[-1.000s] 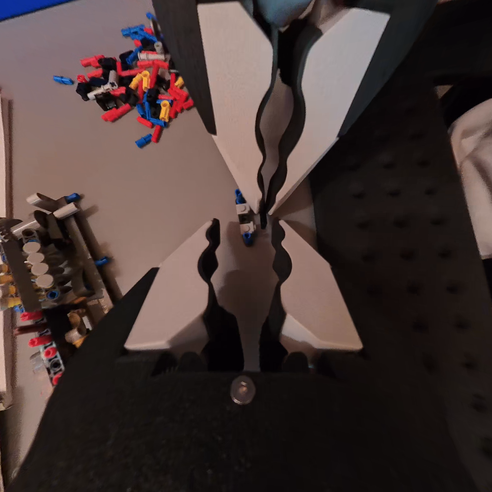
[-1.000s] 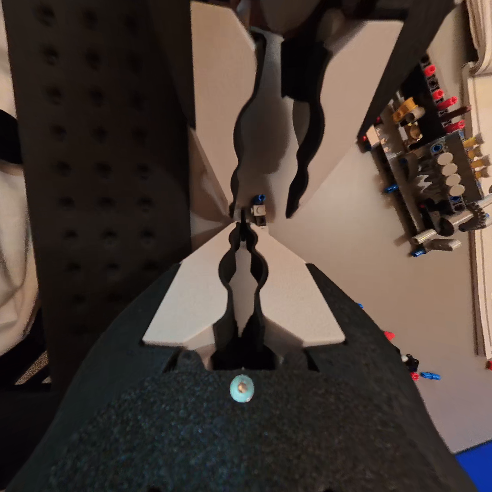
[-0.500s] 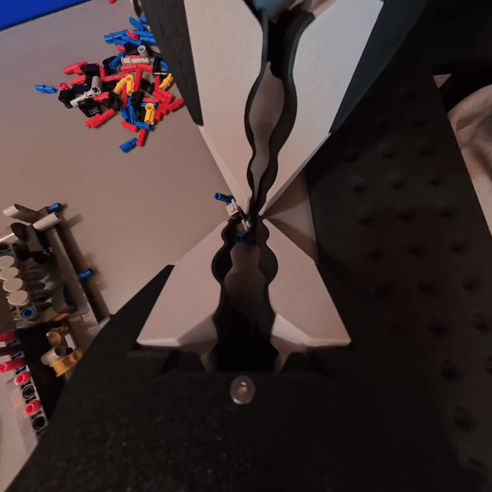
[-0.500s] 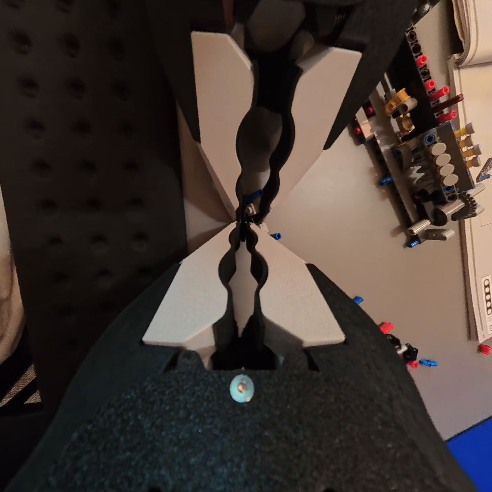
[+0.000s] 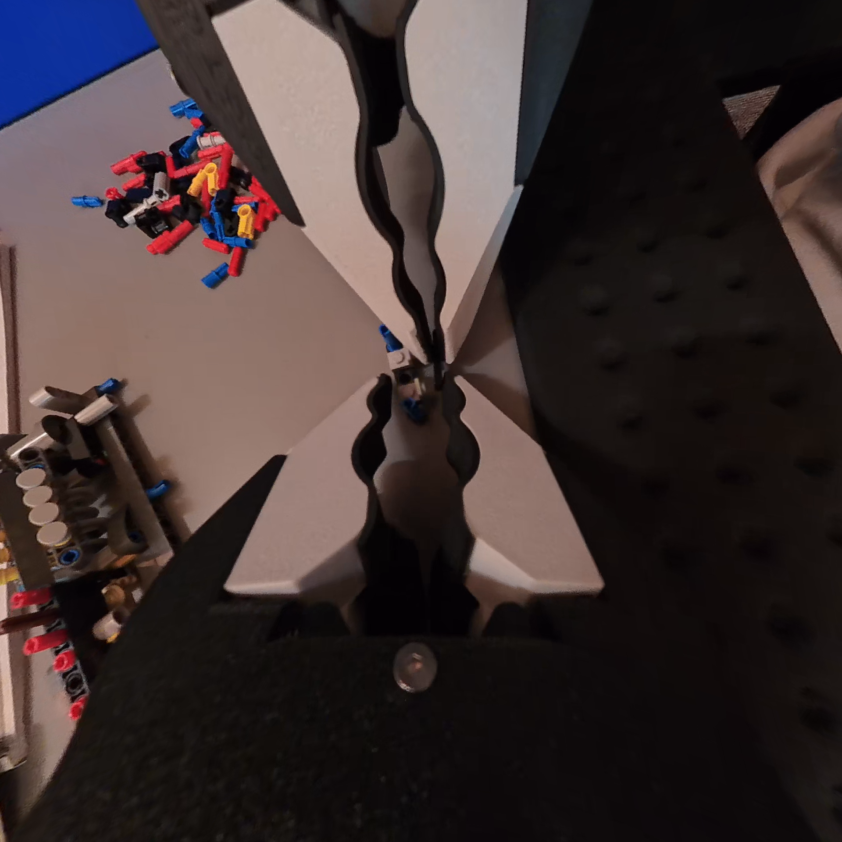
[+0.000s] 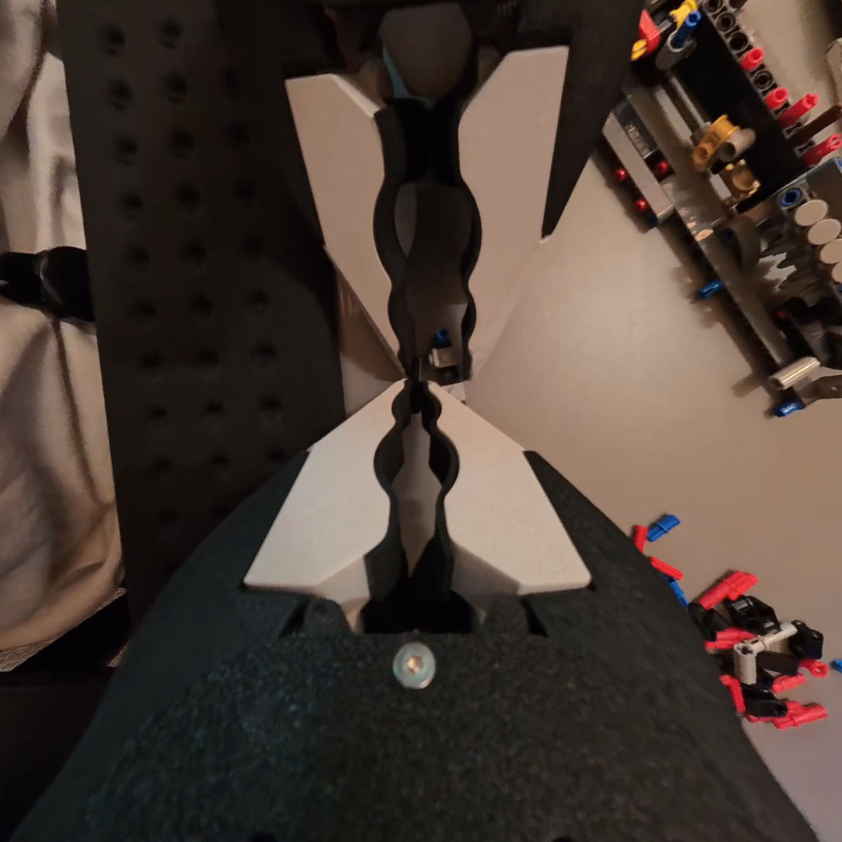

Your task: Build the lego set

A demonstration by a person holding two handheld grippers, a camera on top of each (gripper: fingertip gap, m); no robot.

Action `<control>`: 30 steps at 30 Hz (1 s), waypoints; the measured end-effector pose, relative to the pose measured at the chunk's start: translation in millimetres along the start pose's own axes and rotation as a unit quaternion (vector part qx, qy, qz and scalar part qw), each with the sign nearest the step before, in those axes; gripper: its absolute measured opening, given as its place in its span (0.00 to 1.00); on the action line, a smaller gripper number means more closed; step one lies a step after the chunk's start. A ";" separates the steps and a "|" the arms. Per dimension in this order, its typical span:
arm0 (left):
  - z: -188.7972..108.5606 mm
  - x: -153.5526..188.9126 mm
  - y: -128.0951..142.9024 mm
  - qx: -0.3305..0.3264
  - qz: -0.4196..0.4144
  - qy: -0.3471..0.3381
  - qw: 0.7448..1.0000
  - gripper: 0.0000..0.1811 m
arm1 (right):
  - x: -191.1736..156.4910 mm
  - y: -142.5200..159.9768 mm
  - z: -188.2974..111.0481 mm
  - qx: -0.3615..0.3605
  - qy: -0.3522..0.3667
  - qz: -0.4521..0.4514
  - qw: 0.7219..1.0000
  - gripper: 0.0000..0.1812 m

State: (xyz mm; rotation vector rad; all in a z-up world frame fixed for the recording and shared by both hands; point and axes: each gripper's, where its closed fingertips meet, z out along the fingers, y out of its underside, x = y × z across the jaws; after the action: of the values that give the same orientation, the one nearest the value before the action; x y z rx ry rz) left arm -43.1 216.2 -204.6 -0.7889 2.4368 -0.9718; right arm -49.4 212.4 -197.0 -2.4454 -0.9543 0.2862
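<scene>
Right gripper (image 6: 415, 397): tips pressed together on a thin black pin (image 6: 415, 387); the wavy pads meet at the tips only.

Left gripper (image 5: 413, 385): tips a little apart, bracketing a small sub-assembly (image 5: 401, 364) of grey connector, dark block and blue pins at both ends. Can't tell whether the pads actually clamp it or just sit against it.

The two grippers point tip to tip above the worktop (image 5: 228, 364). The black pin runs from the right tips into the sub-assembly's side; the joint itself is too small and dark to read.

- Part-built lego model (image 5: 68, 515): flat on the worktop at the left side of the left wrist view. Grey beams, a row of round light caps, red and blue pins sticking out. Well apart from the grippers.
- Loose parts pile (image 5: 191, 200): red, blue, black, yellow and grey pins, toward the worktop's far edge where it meets a blue surface (image 5: 54, 45). A few strays lie beside it.
</scene>
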 end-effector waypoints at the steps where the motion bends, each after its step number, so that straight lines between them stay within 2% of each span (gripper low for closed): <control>1: -0.2 1.0 0.0 -0.001 0.001 0.002 1.000 0.11 | -0.7 0.1 0.0 -0.001 -0.003 0.001 1.000 0.01; 15: -0.7 0.5 0.5 0.000 0.015 -0.010 1.000 0.06 | 2.1 -7.9 -2.4 -0.002 -0.005 0.009 1.000 0.01; 30: -3.5 2.4 3.0 0.009 -0.035 0.021 0.999 0.13 | -2.6 -3.6 3.1 -0.035 -0.010 -0.029 0.999 0.01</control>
State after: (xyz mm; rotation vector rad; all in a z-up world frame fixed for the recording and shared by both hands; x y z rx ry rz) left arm -47.9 218.2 -204.7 -0.8611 2.4466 -1.0448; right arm -54.5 214.0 -197.8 -2.4781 -1.0585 0.2618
